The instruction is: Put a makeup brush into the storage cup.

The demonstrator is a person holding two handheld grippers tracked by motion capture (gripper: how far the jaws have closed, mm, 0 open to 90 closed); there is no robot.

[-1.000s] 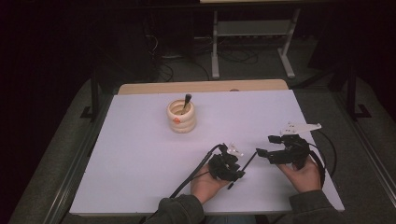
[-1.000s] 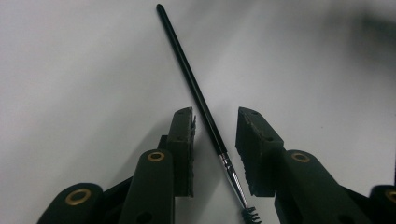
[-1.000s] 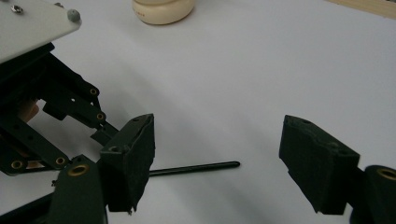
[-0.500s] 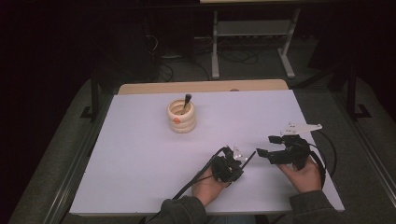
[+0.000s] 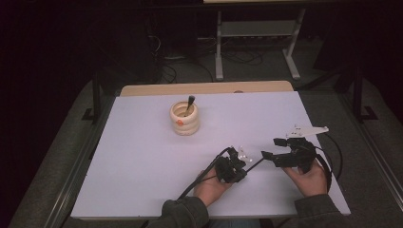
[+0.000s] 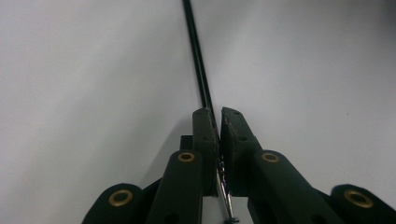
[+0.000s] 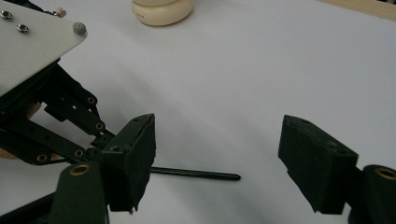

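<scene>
The left claw (image 5: 236, 165) has just been closing, and now its jaws pinch a thin black stick (image 6: 200, 70). One second ago they stood wider around it. Both hands are in the same spots as before. The stick lies low over the white bench (image 5: 142, 152) and its far end pokes out toward the right claw (image 7: 217, 154). The right claw is wide open with nothing in it, and the tip of the stick lies on the bench between its jaws, touching neither.

There are two claws, one stick in the claw, and one cream cup (image 5: 184, 118) with rounded rings. The cup stands farther back on the bench, well apart from the hands, with one dark tool (image 5: 190, 103) leaning inside it.

The bench top is white with a wooden strip along its far edge. The floor around it is grey, and the room behind is dark, with a metal stand (image 5: 256, 33) and some cables.
</scene>
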